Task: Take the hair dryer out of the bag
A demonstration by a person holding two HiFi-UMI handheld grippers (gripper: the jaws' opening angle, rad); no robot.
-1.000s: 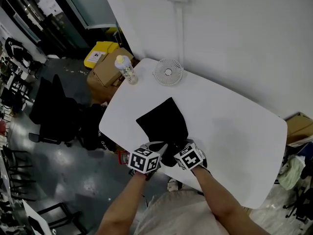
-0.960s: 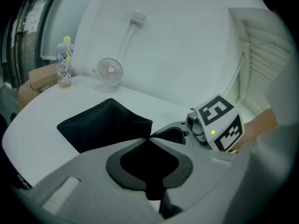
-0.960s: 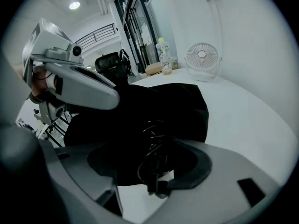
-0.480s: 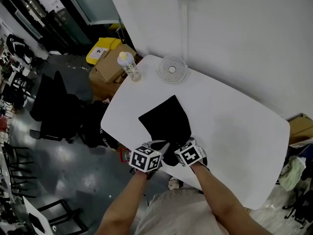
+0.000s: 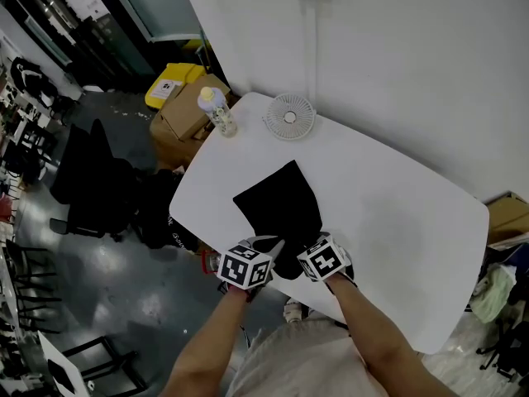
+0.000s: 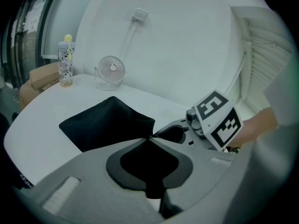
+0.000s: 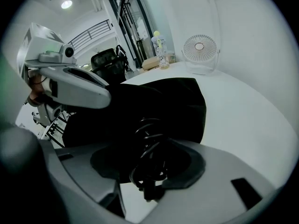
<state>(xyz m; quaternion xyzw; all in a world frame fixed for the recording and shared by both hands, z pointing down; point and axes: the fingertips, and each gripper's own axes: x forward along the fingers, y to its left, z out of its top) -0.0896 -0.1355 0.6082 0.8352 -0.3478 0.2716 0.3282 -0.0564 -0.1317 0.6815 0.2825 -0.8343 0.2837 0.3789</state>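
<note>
A black bag (image 5: 278, 208) lies flat on the white table (image 5: 397, 222), its mouth towards me. My left gripper (image 5: 266, 255) is shut on the near edge of the bag (image 6: 107, 122), the jaw tips meeting at the fabric. My right gripper (image 5: 307, 259) is at the bag's mouth beside it and shows in the left gripper view as well (image 6: 180, 133). Its jaws are closing. A coiled black cord (image 7: 150, 141) of the hair dryer sticks out of the bag (image 7: 173, 104) between them. The dryer's body is hidden inside.
A small white desk fan (image 5: 289, 117) and a bottle with a yellow cap (image 5: 216, 112) stand at the table's far edge. Cardboard boxes (image 5: 186, 114) and dark chairs (image 5: 91, 188) are on the floor to the left. A white wall runs behind.
The head camera's view shifted slightly. Both grippers stay at the bag's near edge.
</note>
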